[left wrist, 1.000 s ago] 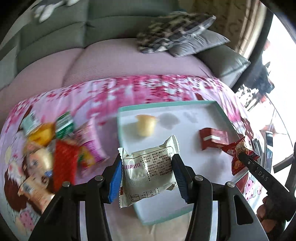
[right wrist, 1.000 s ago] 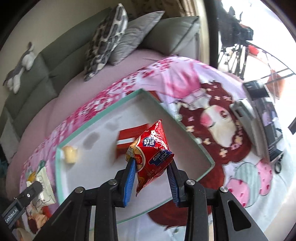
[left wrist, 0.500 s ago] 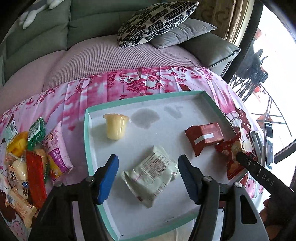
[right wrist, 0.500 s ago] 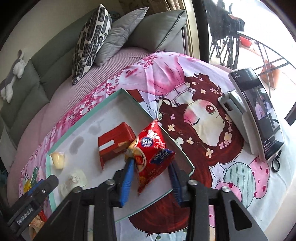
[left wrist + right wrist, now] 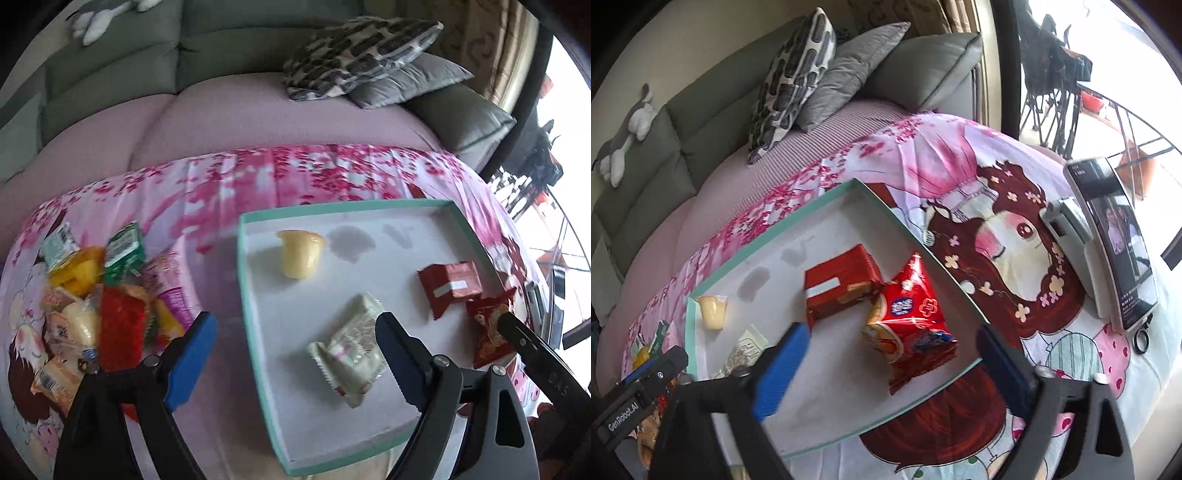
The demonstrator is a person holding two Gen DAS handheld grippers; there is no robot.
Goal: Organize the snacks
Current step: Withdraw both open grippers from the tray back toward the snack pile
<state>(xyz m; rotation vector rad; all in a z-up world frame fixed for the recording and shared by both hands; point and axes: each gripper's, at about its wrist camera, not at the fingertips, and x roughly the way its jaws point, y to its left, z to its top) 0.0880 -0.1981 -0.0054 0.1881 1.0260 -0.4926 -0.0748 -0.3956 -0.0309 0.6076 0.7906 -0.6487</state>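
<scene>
Both tongs just spread, released, packets lying free inside tray rim.

Both fisheye views are looking steeply down and forward along their own gripper fingers, from close above a teal-rimmed tray lying on a pink printed cloth, with a sofa behind. The left wrist view is sitting over the tray's left edge, taking in a heap of snacks beside it. The right wrist view is sitting over the tray's right near corner and facing leftward across it; both are sharing the tray floor and each is catching the other gripper at its margin.
</scene>
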